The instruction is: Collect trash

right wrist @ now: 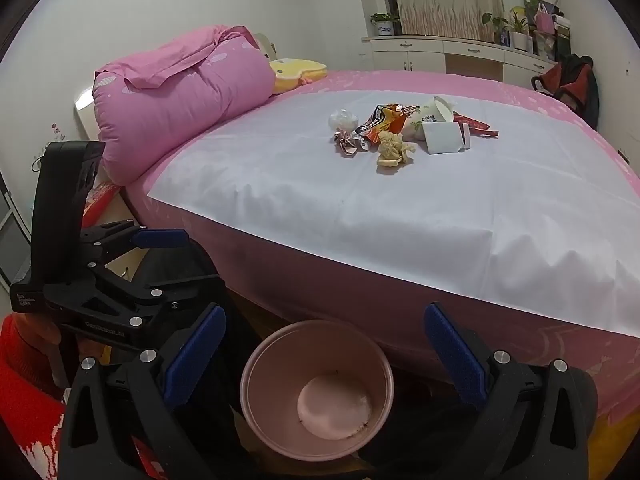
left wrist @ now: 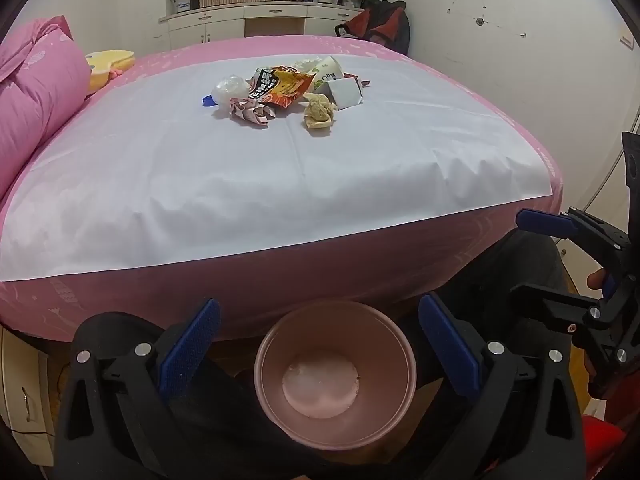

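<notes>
- Left gripper: black frame, blue padded fingers spread wide, nothing between the pads. Angled downward toward the floor at the foot of the bed.
- Right gripper: same build, jaws likewise fully apart and empty, tilted downward. It sits just right of the left one; each shows at the edge of the other's view.
- Round pink plastic bin, empty apart from small specks on its bottom, stands on the floor below both grippers, against the near side of the bed. No pad touches it.
- Red knitted sleeve shows behind the left gripper in the right wrist view.
- Pink bed carries a white paper sheet over its middle.
- Trash pile lies at the far part of the sheet, well apart from the grippers: orange snack wrapper, crumpled tan paper, crumpled pink-white wrapper, clear plastic bag, white paper cup, white carton.
- Folded pink quilt lies at the bed's left; cream cabinets along the far wall.
</notes>
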Demonstrator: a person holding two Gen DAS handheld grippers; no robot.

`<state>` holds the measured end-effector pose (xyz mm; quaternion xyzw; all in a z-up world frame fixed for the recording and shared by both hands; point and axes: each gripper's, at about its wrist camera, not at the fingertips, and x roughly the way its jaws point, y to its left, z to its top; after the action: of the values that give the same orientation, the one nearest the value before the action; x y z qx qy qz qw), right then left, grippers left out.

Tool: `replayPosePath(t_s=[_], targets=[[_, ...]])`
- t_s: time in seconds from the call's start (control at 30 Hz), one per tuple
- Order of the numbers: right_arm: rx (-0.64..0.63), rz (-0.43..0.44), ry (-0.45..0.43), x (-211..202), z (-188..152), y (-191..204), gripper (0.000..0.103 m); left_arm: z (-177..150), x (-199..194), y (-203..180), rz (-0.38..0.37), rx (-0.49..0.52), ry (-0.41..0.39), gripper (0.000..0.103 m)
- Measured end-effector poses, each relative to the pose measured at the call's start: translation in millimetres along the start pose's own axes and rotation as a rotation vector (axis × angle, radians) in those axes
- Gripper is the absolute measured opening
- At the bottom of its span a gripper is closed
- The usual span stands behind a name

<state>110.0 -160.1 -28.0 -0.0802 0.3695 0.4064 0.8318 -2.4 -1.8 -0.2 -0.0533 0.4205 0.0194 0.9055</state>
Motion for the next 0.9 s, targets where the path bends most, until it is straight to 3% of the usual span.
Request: replayPosePath(t_s=[0.9], targets=[[0.014, -0.006, -0.003, -2.6, -1.9, -6.2, 0.100, 1.3, 6.6, 4.2, -0.012, -0.007, 0.003, 0.099]])
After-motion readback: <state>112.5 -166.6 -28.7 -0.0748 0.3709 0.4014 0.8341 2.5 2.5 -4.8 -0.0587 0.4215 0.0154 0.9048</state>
